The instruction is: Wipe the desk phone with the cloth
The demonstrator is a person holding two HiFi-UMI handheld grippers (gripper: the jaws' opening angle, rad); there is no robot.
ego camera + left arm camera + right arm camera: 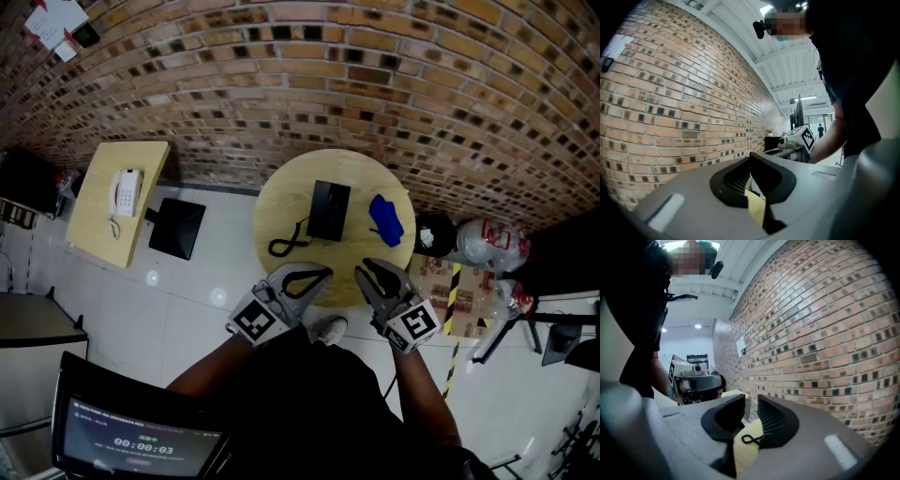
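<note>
A black desk phone [328, 210] lies in the middle of the round wooden table [281, 202], and its black cord [286, 246] curls off to the left. The same cord [749, 439] shows between the right jaws. To the right of the phone rests a crumpled blue cloth [385, 219]. Both grippers hover over the table's near edge, apart from phone and cloth. My left gripper [322, 273] [750, 161] has its tips together and holds nothing. My right gripper [371, 269] [751, 404] stands a narrow gap apart, also holding nothing.
A brick wall [375, 84] curves behind the table. At the left a square wooden table [98, 220] carries a white phone [124, 192], with a black panel [176, 228] on the floor beside it. Bags and boxes [473, 246] crowd the right; a monitor [141, 441] sits near left.
</note>
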